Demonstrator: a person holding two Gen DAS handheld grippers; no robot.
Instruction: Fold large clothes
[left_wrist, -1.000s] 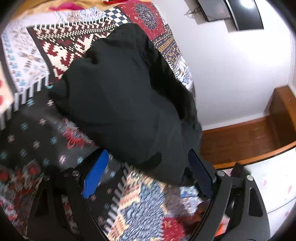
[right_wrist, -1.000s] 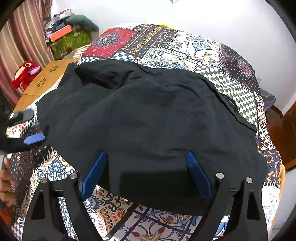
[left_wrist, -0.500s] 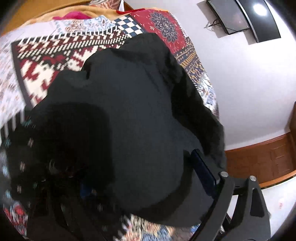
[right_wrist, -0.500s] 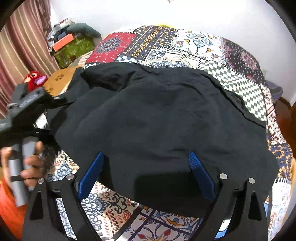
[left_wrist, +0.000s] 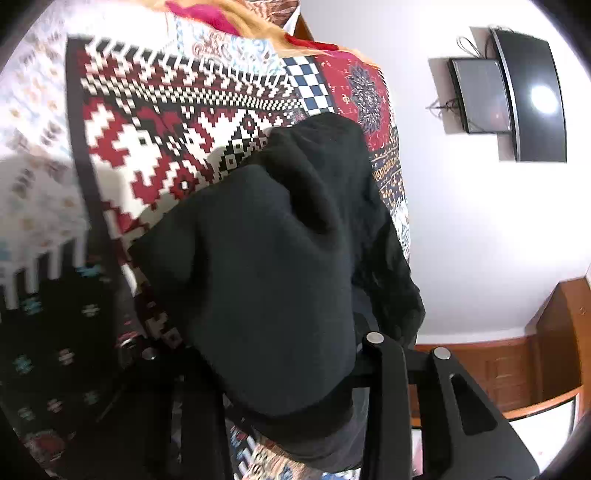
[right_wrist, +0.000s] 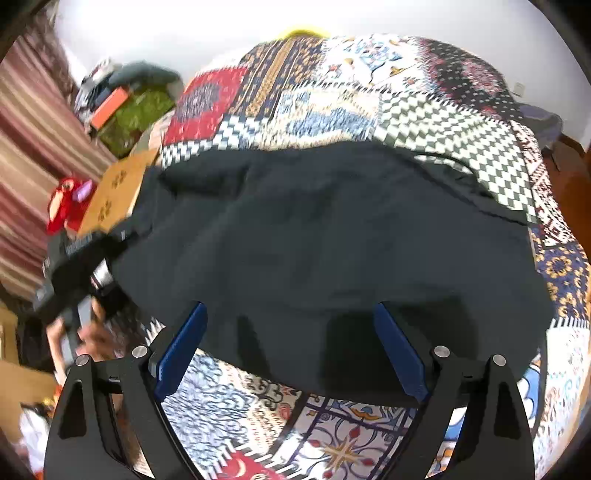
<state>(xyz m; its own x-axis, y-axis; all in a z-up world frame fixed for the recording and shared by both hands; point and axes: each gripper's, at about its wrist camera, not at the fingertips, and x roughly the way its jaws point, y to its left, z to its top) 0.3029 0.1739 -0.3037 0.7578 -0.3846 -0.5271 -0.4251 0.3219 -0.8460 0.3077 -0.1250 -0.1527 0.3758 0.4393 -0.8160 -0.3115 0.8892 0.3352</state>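
A large black garment (left_wrist: 258, 258) lies spread over a patchwork bedspread (left_wrist: 147, 147). In the left wrist view its near edge bunches up between the jaws of my left gripper (left_wrist: 258, 350), which are closing on it; the cloth hides both pads. That left gripper (right_wrist: 74, 266) also shows in the right wrist view, held by a hand (right_wrist: 92, 336) at the left edge of the black garment (right_wrist: 332, 240). My right gripper (right_wrist: 290, 332) stands open just above the near hem. Its blue pads (right_wrist: 181, 347) sit wide apart and do not press on the cloth.
The bedspread (right_wrist: 332, 92) runs to a white wall. A red toy (right_wrist: 64, 203), a wooden panel (right_wrist: 110, 192), a green box (right_wrist: 136, 114) and a striped curtain (right_wrist: 29, 147) lie to the left. A wall screen (left_wrist: 532, 96) and wooden furniture (left_wrist: 517, 369) show on the right.
The left gripper has pushed in under the garment's edge, and its jaws have narrowed with cloth gathered between them and lifted. The right gripper has risen a little and rolled, still open.
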